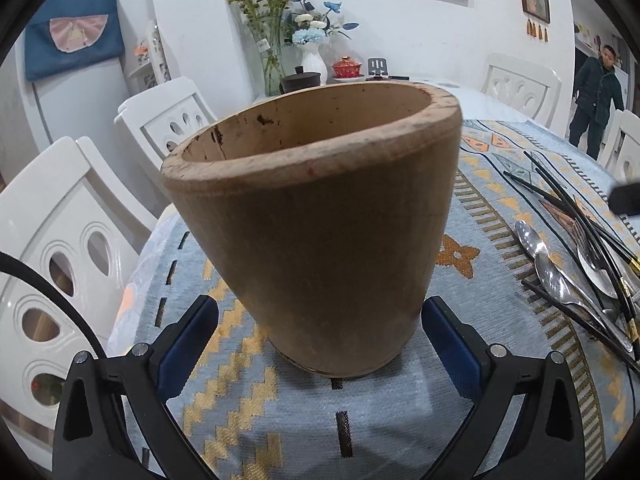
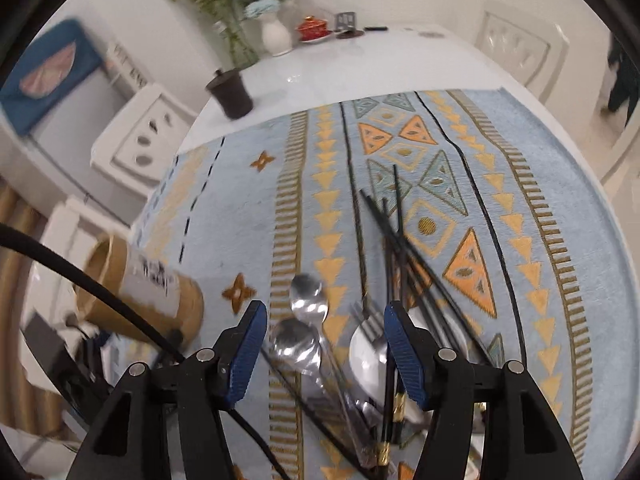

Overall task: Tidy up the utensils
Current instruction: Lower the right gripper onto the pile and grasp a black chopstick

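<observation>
A: Where does the bamboo holder [image 1: 316, 224] stand?

B: On the patterned cloth [image 1: 472, 304], leaning toward the left. The left gripper [image 1: 320, 344] brackets its base; the blue pads seem to press its sides, though contact is hard to confirm.

A: And the right gripper [image 2: 324, 352]?

B: It hovers over the pile with its jaws parted and nothing between them. Below lie spoons [image 2: 308, 304], a fork [image 2: 366, 316] and black chopsticks [image 2: 400, 248], all crossed.

A: So how should the pick go?

B: Best to choose one free piece, probably the nearest spoon, close across its narrow handle, and lift it clear of the chopsticks. The left should keep the holder's mouth steady and facing the pile.
</observation>
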A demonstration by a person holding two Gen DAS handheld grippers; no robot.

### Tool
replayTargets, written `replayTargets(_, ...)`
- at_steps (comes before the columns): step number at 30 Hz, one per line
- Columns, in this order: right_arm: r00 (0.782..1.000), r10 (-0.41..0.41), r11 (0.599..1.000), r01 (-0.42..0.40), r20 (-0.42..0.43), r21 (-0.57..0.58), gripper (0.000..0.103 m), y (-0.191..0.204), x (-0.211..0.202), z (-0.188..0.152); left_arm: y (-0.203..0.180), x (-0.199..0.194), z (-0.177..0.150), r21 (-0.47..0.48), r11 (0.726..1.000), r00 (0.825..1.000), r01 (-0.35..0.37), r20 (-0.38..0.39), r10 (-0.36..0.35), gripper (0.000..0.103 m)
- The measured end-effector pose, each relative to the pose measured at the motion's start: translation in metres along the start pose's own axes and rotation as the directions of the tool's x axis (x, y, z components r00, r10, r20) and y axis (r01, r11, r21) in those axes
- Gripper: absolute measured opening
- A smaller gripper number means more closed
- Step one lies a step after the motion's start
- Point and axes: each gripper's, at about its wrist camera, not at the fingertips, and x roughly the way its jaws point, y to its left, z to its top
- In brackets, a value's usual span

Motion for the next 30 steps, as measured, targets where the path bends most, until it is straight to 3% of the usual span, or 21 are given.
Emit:
replayTargets(9,0.994,-0.106,0.991,0.105,-0.015,-0.083,0.062,0.021,-0.005,-0.028,-0.002,0.005,-0.001,-0.003,1.0,1.0,0.014,-0.026,-0.014,0.103)
replayTargets(16,0.992,-0.123,0.991,0.122,-0.017,-0.056,0.062,0.022,-0.009,-0.036,-0.003,0.006,-0.001,-0.009,1.0,0.999,0.023,-0.036,-0.023,0.103)
replayTargets(30,0.982,-0.19,0.974,0.187,-0.012,-0.126,0.066,0.041,-0.001,-0.039,-0.003,0.009,-0.001,-0.01,1.0,0.999,0.026,-0.046,-0.026,0.103)
